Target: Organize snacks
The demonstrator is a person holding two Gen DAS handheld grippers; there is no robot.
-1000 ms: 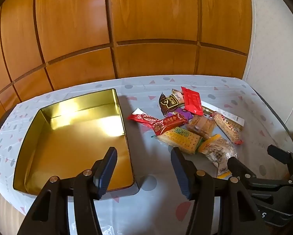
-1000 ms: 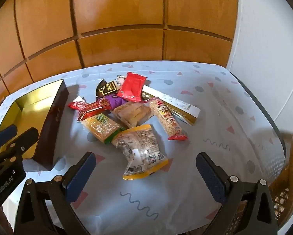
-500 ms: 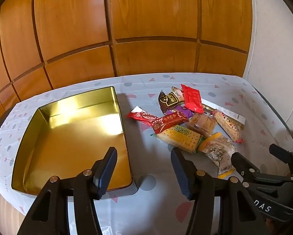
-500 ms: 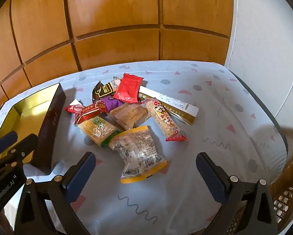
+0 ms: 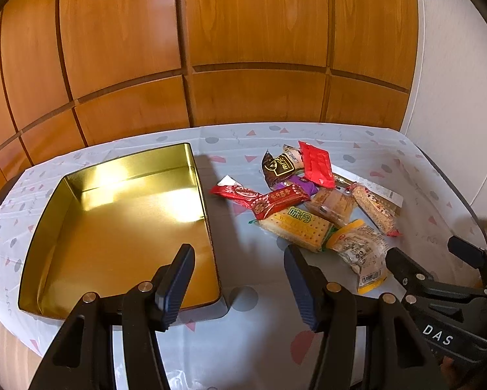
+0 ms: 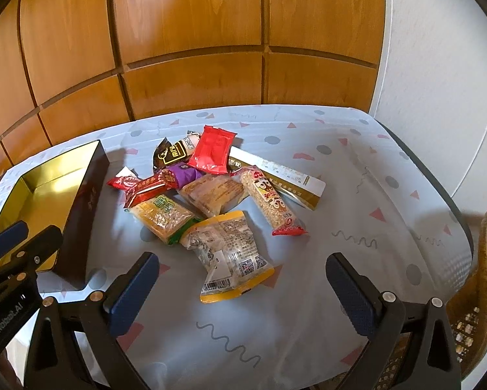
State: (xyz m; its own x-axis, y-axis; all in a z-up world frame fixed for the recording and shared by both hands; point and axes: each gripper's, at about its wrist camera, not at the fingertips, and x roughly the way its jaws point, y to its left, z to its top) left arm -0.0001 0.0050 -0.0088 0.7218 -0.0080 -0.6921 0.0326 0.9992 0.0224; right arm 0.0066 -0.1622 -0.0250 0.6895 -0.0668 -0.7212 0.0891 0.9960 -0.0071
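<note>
My right tool hangs with its jaws wide apart and nothing between them, just above the near end of the clear packet with the yellow edge. My left tool is also spread and empty, poised over the gap between the gold tin and the pile.

The snacks lie in a loose heap on the tabletop, to the right of the tin and apart from it. The tin holds nothing yet, so I judge the sorting has not begun.

The risks as I see them: the clear packet is slick and puffy, so a grip on its crimped end may slip or crush what is inside. Its far end touches the green-and-yellow cracker pack, so lifting could drag that neighbour along. The tin wall stands high, and a low carry could catch on it.

The clear packet's long axis runs away from me, barcode end nearest. The red-tipped cereal bar lies diagonally, its red crimp pointing near-right. The long white-and-gold box lies behind it on a similar diagonal.
</note>
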